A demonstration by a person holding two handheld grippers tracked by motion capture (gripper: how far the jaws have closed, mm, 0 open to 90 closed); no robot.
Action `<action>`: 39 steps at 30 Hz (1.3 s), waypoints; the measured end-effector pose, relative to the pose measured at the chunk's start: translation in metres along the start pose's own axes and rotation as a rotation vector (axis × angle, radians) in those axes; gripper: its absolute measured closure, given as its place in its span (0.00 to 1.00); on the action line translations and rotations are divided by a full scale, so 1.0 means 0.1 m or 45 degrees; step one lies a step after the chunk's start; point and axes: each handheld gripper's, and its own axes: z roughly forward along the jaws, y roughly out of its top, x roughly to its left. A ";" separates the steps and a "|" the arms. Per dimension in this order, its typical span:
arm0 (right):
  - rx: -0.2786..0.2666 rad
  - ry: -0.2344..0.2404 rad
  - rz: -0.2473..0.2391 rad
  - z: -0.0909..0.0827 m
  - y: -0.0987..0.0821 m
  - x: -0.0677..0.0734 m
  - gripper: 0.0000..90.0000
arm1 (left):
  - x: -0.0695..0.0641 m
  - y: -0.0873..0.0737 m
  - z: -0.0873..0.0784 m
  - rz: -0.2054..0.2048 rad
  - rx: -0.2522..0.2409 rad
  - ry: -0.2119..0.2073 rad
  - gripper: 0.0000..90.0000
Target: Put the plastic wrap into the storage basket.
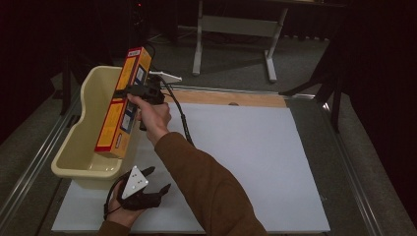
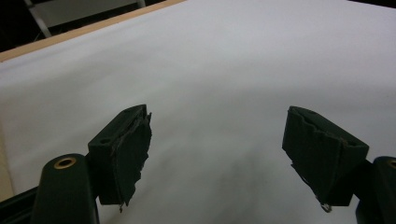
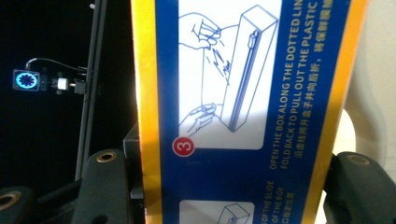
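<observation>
Over the tub [image 1: 83, 142], right claw [image 1: 132, 90] holds box [image 1: 123, 105] tilted, long axis near-upright

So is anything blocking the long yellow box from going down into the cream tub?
Nothing visible. The right gripper holds the yellow box tilted over the cream tub, whose inside looks bare below it.

A white sheet [image 1: 246, 162] covers most of the table [image 1: 231, 98], leaving a bare strip of wood along the far edge. A cream plastic tub [image 1: 81, 152] stands on the sheet's left side, overhanging its left edge. Right of the tub, the sheet is plain white.
</observation>
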 end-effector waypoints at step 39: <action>0.063 -0.221 0.116 0.50 -0.29 -0.11 0.42 | 0.03 -0.01 -0.04 -0.017 -0.014 0.008 0.26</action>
